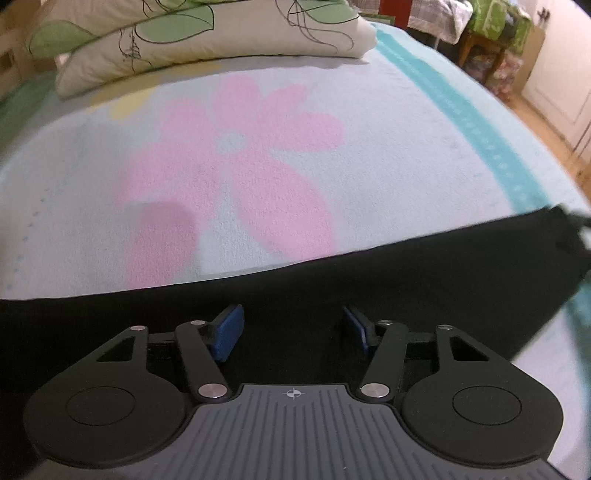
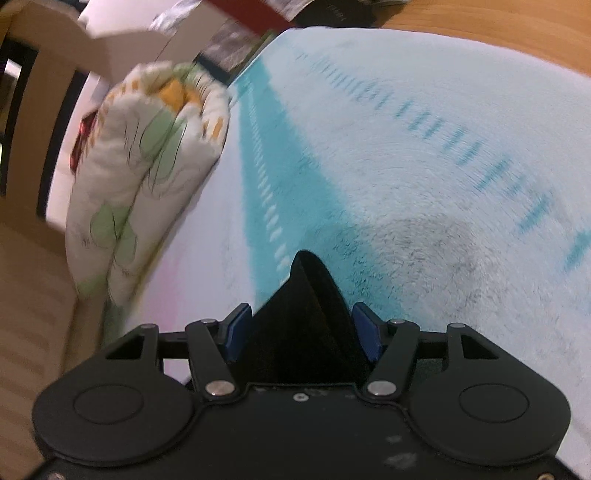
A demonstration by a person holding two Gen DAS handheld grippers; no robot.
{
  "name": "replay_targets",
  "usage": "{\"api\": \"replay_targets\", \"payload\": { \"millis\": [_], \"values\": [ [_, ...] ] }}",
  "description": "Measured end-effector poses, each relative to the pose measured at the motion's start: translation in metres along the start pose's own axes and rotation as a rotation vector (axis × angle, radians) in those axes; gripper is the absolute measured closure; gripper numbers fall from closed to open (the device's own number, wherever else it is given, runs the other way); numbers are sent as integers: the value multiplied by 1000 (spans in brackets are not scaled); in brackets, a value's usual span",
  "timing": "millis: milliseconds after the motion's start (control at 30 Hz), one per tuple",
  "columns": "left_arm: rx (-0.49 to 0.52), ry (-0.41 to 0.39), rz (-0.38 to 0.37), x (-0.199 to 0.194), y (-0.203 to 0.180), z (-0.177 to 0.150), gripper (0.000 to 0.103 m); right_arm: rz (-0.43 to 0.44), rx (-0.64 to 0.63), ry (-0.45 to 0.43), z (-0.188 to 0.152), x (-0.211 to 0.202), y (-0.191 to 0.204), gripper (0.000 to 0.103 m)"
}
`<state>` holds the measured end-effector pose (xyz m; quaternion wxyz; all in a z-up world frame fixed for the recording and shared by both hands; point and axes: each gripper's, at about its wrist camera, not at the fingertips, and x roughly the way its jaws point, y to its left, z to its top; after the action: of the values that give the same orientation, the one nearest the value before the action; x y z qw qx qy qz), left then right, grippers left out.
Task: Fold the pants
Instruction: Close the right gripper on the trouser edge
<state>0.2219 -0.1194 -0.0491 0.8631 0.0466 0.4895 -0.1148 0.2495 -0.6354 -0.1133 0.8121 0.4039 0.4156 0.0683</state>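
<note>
Black pants [image 1: 388,269] lie as a wide band across the near part of the bed. My left gripper [image 1: 293,328] is open just above the black cloth, its blue pads [image 1: 229,332] wide apart with nothing between them. In the right wrist view a peak of the black pants [image 2: 306,321] stands between the blue pads [image 2: 236,336] of my right gripper [image 2: 301,334]. The jaws are wide apart with the cloth bunched between them, lifted above the blanket; the view is blurred.
The bed is covered by a pale blue blanket [image 1: 369,92] with a pink flower [image 1: 236,155] and a teal stripe [image 1: 476,122]. A leaf-print pillow [image 1: 207,33] lies at the head, also in the right wrist view [image 2: 147,155]. A wooden headboard [image 2: 33,122] stands left. Furniture [image 1: 487,40] is beyond the bed.
</note>
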Motion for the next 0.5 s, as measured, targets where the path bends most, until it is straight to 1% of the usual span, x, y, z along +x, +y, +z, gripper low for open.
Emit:
{"api": "replay_targets", "payload": {
  "millis": [100, 200, 267, 367, 400, 500],
  "values": [
    [2, 11, -44, -9, -14, 9, 47, 5, -49, 35, 3, 1, 0, 40],
    [30, -1, -98, -17, -37, 17, 47, 19, -85, 78, 10, 3, -1, 40],
    [53, 8, -143, -15, -56, 21, 47, 23, -127, 109, 13, 5, 0, 40],
    [87, 35, -187, -6, -82, 20, 47, 18, -194, 137, 13, 8, 6, 40],
    [103, 43, -190, -1, -91, 20, 47, 15, -218, 142, 12, 8, 8, 40],
    [132, 67, -157, 16, -105, 17, 47, 8, -314, 146, 6, 10, 15, 36]
  ]
}}
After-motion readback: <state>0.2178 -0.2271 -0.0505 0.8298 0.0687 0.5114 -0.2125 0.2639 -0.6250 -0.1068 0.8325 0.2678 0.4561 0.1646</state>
